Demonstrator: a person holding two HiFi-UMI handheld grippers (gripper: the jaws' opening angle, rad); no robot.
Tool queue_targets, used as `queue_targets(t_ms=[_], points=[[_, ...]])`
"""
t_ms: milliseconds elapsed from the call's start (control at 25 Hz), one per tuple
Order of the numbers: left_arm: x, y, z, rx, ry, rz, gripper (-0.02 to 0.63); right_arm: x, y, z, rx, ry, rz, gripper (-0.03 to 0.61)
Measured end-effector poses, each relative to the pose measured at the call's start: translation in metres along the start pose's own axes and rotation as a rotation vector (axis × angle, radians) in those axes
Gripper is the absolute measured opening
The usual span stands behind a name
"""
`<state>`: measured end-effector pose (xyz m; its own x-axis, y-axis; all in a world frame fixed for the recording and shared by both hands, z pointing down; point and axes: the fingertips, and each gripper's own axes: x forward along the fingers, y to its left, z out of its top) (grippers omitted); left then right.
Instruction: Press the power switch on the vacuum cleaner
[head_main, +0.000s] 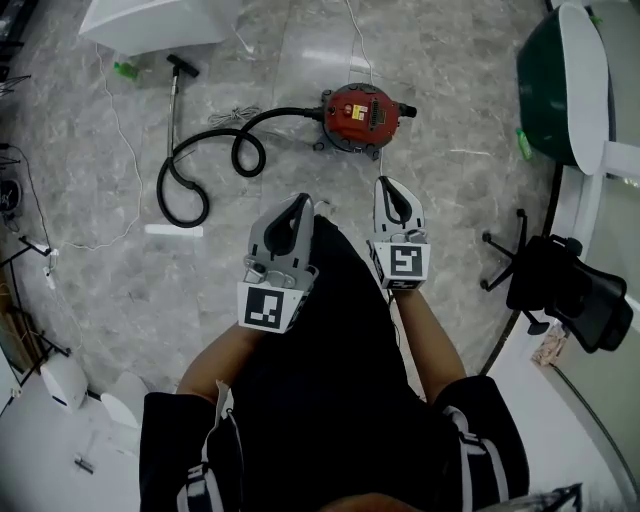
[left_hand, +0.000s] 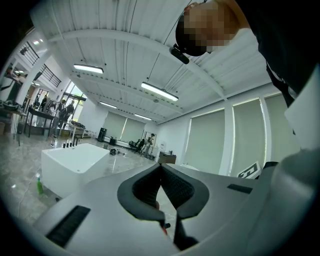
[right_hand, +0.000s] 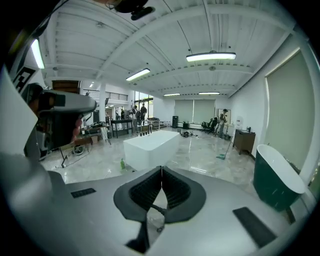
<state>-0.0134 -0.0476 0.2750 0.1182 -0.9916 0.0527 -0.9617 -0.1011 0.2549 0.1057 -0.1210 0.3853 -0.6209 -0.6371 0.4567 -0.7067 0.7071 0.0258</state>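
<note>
Standing on a grey marble floor (head_main: 100, 270), the person holds both grippers in front of the body at the centre of the head view, pointing forward.

- The left gripper (head_main: 299, 202) has its jaws together. The tips touch and nothing sits between them, as the left gripper view shows.
- The right gripper (head_main: 388, 186) is closed in the same way, with the tips meeting on nothing in the right gripper view.

The vacuum cleaner (head_main: 360, 115), a red canister, sits on the floor at the upper centre of the head view. It lies beyond both sets of tips and well apart from them. Its power switch is too small to make out. A black hose (head_main: 200, 170) leaves its left side and loops toward the upper left.

A white tub (head_main: 150, 25) occupies the upper left corner and a green tub (head_main: 560, 80) the upper right. An office chair (head_main: 560, 285) stands at the right edge.
</note>
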Motion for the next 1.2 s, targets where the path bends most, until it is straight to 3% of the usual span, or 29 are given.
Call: queue_targets(t_ms=[160, 480, 720, 960, 1200], points=[[0.005, 0.007, 0.003, -0.019, 0.011, 0.026, 0.014, 0.045, -0.011, -0.012, 0.037, 0.027, 0.04, 0.018], [0.01, 0.017, -0.004, -0.049, 0.022, 0.04, 0.014, 0.129, -0.013, -0.05, -0.076, 0.164, 0.095, 0.018], [0.019, 0.035, -0.012, -0.122, -0.014, 0.092, 0.014, 0.171, -0.033, -0.083, -0.143, 0.169, 0.1, 0.018], [0.026, 0.04, -0.039, -0.157, 0.039, 0.086, 0.014, 0.206, -0.052, -0.129, -0.182, 0.282, 0.107, 0.018], [0.03, 0.048, -0.062, -0.142, 0.05, 0.083, 0.014, 0.25, -0.054, -0.17, -0.291, 0.338, 0.152, 0.018]])
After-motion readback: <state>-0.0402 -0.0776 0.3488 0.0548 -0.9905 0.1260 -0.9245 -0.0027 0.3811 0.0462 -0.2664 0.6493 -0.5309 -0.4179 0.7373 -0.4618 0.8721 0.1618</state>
